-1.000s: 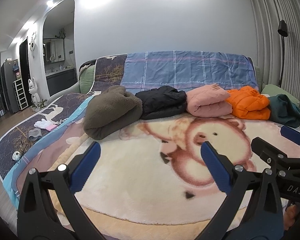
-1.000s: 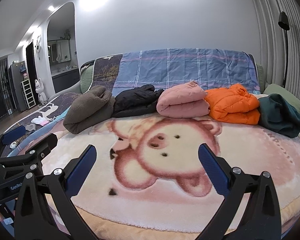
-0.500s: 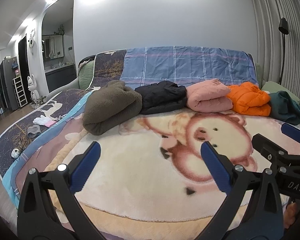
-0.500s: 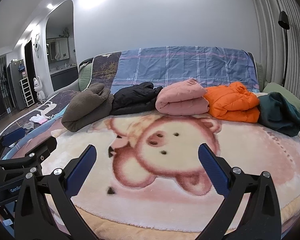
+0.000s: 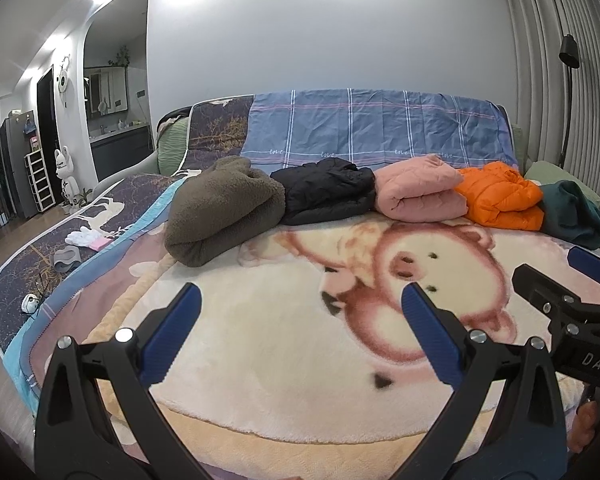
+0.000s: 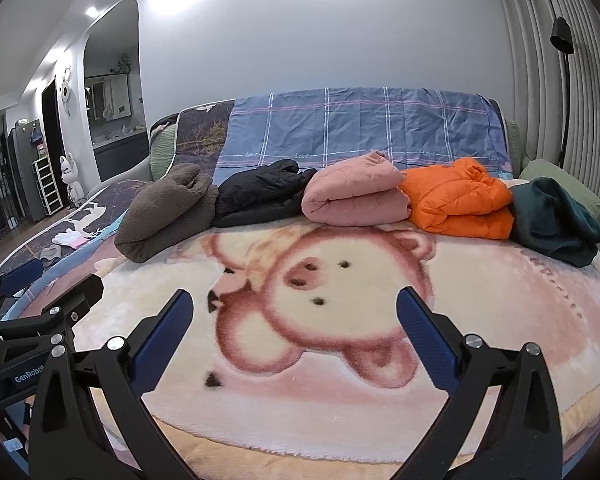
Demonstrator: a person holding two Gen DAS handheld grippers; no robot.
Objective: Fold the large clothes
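Several folded garments lie in a row at the back of the bed: an olive fleece [image 5: 224,216] [image 6: 164,212], a black jacket [image 5: 328,192] [image 6: 260,196], a pink one [image 5: 420,192] [image 6: 356,196], an orange puffer [image 5: 500,196] [image 6: 460,200] and a dark teal one [image 5: 572,212] [image 6: 556,220]. My left gripper [image 5: 300,300] is open and empty above the pig-print blanket [image 5: 284,352], well short of the garments. My right gripper [image 6: 294,304] is open and empty too, beside the left.
The blanket [image 6: 500,312] covers the near bed. A blue plaid sheet [image 5: 364,124] drapes the backrest. Small white and pink items [image 5: 88,238] lie on the dark quilt at left. A floor lamp [image 6: 562,36] stands at right. A doorway and shelves are at far left.
Both views have drifted slightly: the garments sit a little lower and nearer in frame than a second ago. Both grippers stay open and empty.
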